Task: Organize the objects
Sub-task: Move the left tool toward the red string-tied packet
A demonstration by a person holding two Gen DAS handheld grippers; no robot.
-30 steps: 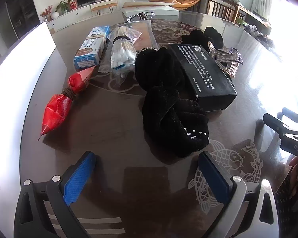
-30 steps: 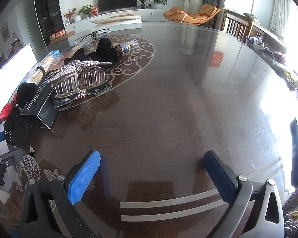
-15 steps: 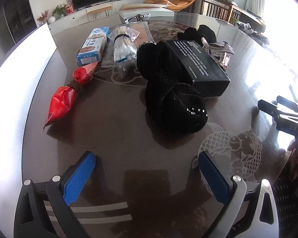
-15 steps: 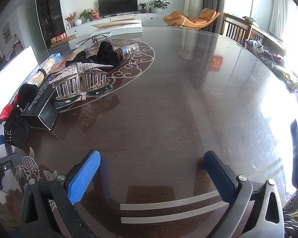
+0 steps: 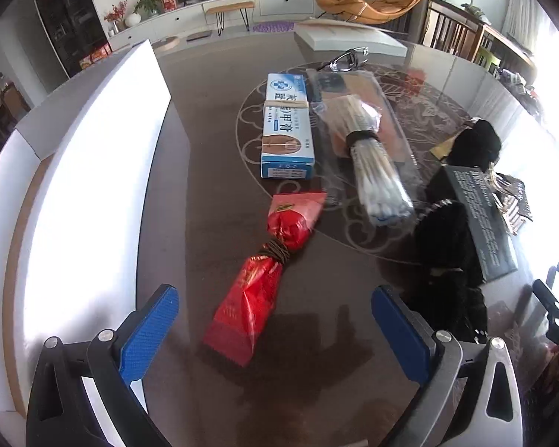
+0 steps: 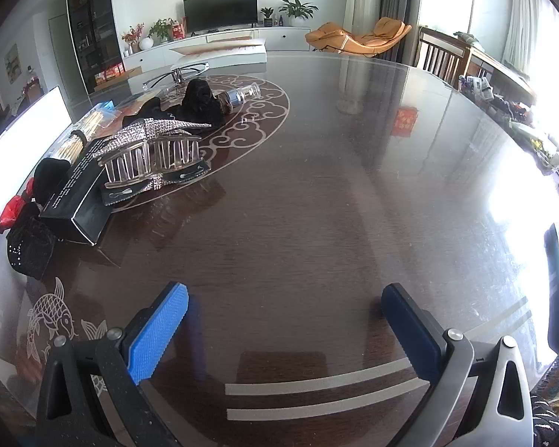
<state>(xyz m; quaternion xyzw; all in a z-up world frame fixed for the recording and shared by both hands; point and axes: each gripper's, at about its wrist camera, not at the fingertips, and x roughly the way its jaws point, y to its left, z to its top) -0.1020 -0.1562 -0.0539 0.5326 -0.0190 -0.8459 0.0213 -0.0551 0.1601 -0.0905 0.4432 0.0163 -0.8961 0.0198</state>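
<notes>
My left gripper stands open just above the dark table. The near end of a red foil packet, tied in the middle with a brown band, lies between its blue fingers, untouched. Beyond lie a blue and white box and a bag of cotton swabs. To the right are black fabric pieces and a black box. My right gripper is open over bare table. Its view shows a rhinestone hair claw on the black box.
A large white open box runs along the table's left side. Glasses and a white flat box lie at the far end. A small glass bottle rests beside black fabric. Chairs stand at the right.
My left gripper has swung left, from facing the black fabric to facing the red packet, which now lies between its fingers. My right gripper has hardly moved.
</notes>
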